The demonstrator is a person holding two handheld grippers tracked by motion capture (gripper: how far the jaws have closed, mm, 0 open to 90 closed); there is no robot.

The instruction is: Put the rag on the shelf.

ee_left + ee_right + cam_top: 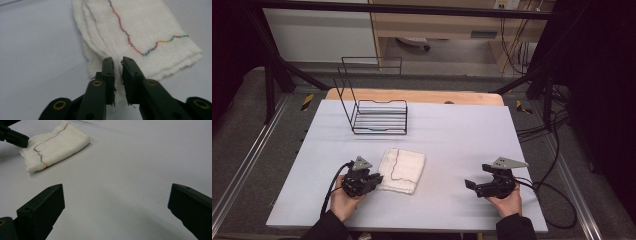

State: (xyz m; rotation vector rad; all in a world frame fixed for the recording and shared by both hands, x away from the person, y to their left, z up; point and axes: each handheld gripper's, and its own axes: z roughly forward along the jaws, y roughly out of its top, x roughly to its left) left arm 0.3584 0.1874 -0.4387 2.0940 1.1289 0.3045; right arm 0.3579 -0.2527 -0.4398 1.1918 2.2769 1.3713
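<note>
Two grippers sit ready: your left gripper (pixel 117 60) has its jaws nearly together at the near edge of the folded white cloth (pixel 402 170), seemingly pinching a layer to lift, while your right gripper (pixel 473 185) waits spread wide, well clear.

a folded white cloth with wavy stitching (pixel 402 170) lies near the desk (pixel 452 130) front, a black wire rack (pixel 379 117) behind it at the far left.

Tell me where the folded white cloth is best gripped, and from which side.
Probably the layered near-left corner of the folded cloth, approached low from the person's side. The stacked edges fan loose there, and the left gripper already has a thin fold between its nearly closed fingers.
</note>
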